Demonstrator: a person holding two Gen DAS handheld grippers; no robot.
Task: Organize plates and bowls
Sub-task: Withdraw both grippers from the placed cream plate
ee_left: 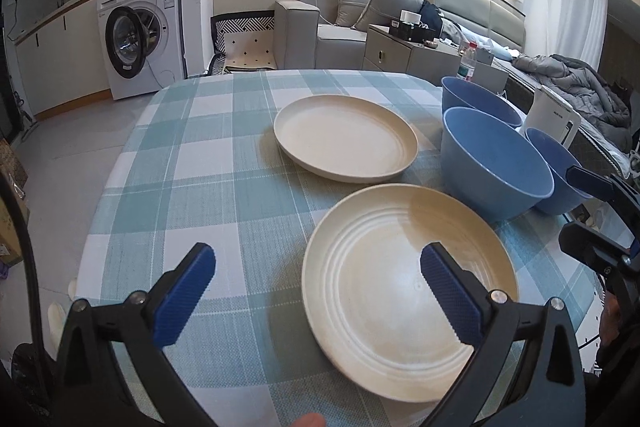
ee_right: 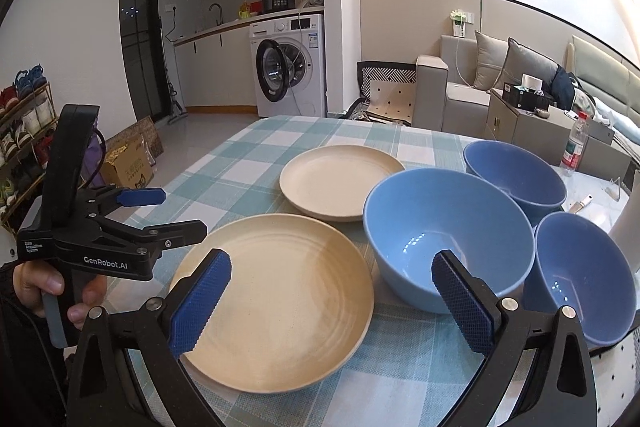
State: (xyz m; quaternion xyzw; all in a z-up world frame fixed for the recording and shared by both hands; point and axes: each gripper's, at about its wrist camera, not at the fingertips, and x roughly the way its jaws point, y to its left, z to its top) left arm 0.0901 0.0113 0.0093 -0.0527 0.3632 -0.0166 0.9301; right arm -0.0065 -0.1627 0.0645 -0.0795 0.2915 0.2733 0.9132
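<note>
Checked tablecloth, teal and white, kitchen and sofa behind. On it, largest first: near plate, far plate just beyond, big blue bowl, two smaller bowls to its right. Nothing stacked yet. My left gripper hangs spread wide, holding nothing, near plate's left rim between its fingers, so left is nearer. My right gripper is equally wide and empty, straddling the gap between near plate and big bowl.
</note>
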